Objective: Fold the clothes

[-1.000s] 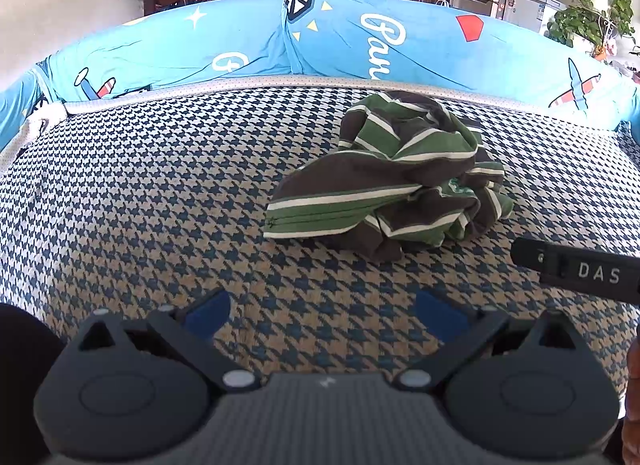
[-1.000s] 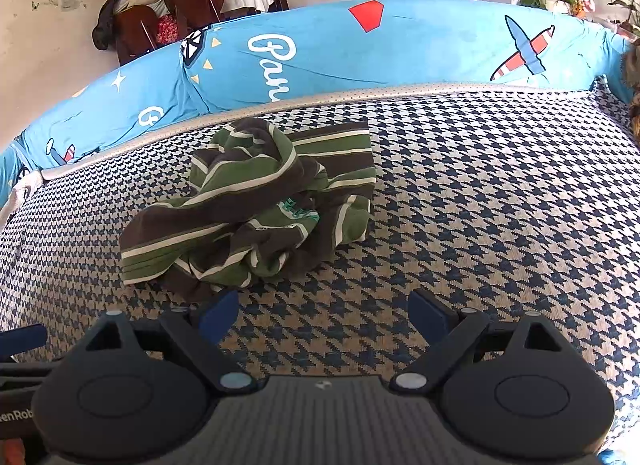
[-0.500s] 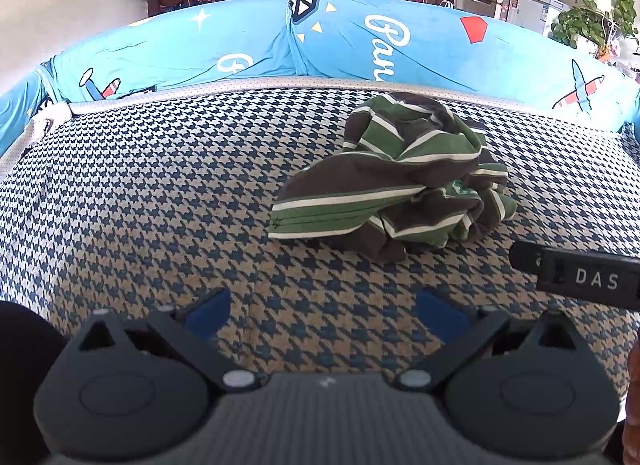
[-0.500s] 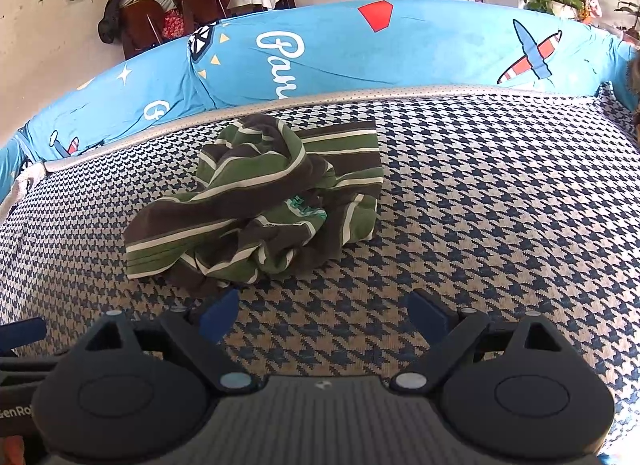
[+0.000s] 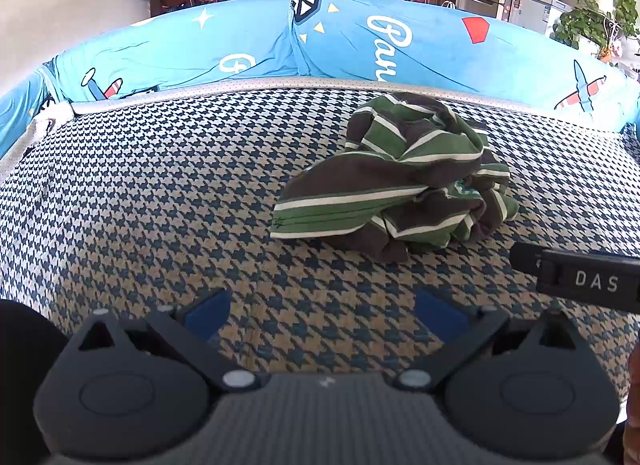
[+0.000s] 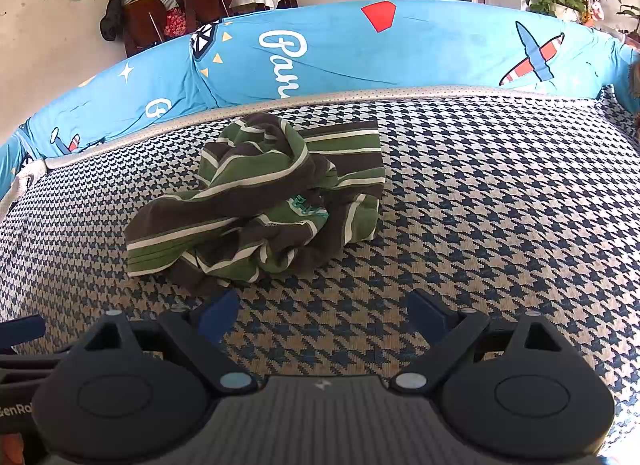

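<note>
The striped garment [image 6: 260, 201] lies crumpled in a heap on the houndstooth cover [image 6: 500, 225], nearer the blue cushion [image 6: 360, 53] at the far side than to me. Nothing of it is spread yet, so I judge folding has not begun; this is the reach before the first grasp. My right gripper [image 6: 322, 311] hovers just short of the heap's near edge, jaws spread, nothing between them. My left gripper [image 5: 322, 309] sits further back from the heap, also spread and empty. Next I need a hem or corner to pull the heap flat. No containers show here.
</note>
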`<state>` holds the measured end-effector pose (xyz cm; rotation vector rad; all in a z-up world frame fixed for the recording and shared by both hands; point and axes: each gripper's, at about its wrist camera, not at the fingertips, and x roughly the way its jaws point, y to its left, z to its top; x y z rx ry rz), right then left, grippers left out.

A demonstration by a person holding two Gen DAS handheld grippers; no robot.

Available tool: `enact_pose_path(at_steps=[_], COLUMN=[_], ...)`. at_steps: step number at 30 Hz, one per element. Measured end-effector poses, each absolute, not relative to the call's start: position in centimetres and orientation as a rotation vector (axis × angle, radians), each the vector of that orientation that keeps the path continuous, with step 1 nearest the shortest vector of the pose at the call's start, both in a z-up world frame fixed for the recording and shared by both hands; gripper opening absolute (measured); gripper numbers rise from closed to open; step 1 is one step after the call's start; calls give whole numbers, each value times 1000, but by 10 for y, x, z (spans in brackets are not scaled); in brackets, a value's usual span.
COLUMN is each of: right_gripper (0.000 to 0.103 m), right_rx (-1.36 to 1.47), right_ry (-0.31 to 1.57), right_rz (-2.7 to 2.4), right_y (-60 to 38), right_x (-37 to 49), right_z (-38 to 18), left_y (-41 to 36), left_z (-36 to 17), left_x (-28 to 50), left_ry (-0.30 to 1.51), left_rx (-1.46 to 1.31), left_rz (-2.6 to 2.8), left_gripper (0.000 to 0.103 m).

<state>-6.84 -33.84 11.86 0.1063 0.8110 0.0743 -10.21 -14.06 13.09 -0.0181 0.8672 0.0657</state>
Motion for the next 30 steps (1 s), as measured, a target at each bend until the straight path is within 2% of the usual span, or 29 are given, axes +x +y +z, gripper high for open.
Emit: enact_pose_path(at_steps=[30], right_gripper=[92], right_rx=[74], right_ry=[799], right_rz=[77], right_y=[-336], right_x=[-69], right_z=[118], left_y=[-141], left_z=[131], left_x=[-103], left_ry=[865], left_rx=[-15], left_rz=[77], left_gripper=[103])
